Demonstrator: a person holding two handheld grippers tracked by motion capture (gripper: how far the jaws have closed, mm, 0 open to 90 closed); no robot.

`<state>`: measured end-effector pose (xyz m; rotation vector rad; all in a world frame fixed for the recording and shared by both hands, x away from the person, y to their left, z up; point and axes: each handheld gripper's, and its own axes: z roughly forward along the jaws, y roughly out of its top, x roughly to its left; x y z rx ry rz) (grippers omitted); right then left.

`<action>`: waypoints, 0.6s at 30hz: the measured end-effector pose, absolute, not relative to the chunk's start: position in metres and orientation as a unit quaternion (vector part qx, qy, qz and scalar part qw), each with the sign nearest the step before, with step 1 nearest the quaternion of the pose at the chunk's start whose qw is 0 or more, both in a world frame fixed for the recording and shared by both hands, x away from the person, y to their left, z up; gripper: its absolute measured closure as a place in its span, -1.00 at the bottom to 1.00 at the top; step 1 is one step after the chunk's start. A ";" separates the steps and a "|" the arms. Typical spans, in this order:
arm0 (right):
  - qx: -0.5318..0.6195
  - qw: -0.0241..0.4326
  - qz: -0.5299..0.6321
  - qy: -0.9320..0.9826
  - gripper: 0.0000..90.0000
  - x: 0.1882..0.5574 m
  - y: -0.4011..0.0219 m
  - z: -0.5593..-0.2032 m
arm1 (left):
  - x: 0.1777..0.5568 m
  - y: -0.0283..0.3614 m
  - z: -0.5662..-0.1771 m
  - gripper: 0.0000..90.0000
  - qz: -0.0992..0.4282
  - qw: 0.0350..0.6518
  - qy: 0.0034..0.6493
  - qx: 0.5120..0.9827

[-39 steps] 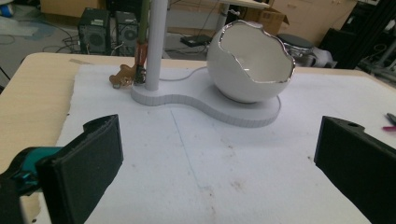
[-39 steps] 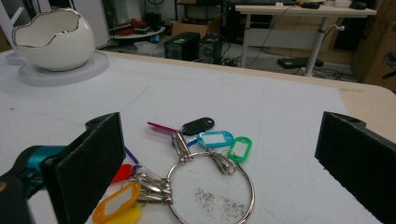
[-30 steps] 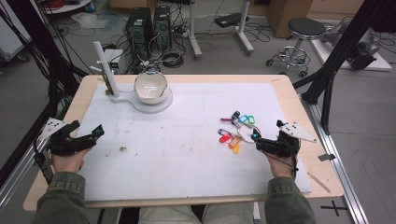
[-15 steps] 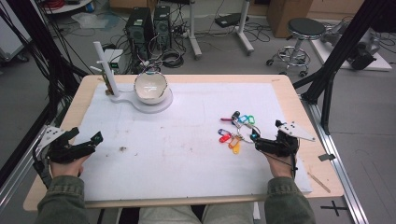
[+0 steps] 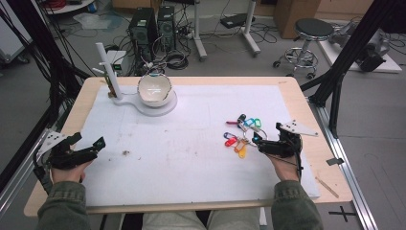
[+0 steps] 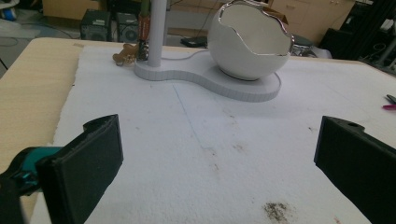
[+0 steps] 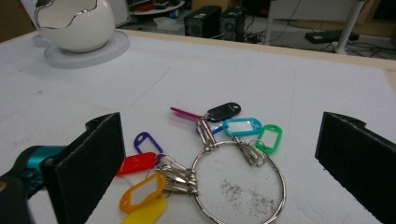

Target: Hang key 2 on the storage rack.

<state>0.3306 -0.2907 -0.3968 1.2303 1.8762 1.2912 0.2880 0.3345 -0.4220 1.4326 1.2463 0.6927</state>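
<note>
A metal key ring with several coloured tags (image 5: 242,134) lies on the white mat (image 5: 191,143) at the right. My right gripper (image 5: 268,134) rests just behind it, open, jaws pointing at the bunch. In the right gripper view the ring and its clips (image 7: 180,176) lie on the mat between and ahead of the wide-open jaws of that gripper (image 7: 219,121). My left gripper (image 5: 88,141) sits near the mat's left edge, open and holding nothing. In the left gripper view its spread jaws (image 6: 218,126) frame bare mat.
A white egg-shaped bowl (image 5: 154,88) sits on a white base (image 5: 165,108) with an upright post (image 5: 105,62) at the back left; the bowl (image 6: 252,42) faces the left gripper. A small dirt spot (image 5: 125,153) marks the mat. A stool (image 5: 313,31) and computer towers stand beyond the table.
My left gripper has drifted slightly back toward the near edge. The right gripper has hardly moved, and the key ring lies where it was.
</note>
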 end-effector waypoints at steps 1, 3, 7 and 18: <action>0.455 0.272 0.478 0.700 -0.98 0.332 -0.290 -0.397 | 0.288 0.335 -0.422 -0.96 0.289 0.532 0.522 0.601; 0.453 0.269 0.475 0.705 -0.98 0.334 -0.288 -0.398 | 0.288 0.335 -0.422 -0.96 0.288 0.532 0.521 0.602; 0.447 0.271 0.466 0.714 -0.98 0.337 -0.284 -0.398 | 0.288 0.335 -0.423 -0.96 0.285 0.533 0.521 0.602; 0.435 0.244 0.447 0.743 -0.98 0.349 -0.273 -0.404 | 0.288 0.336 -0.424 -0.96 0.281 0.535 0.523 0.601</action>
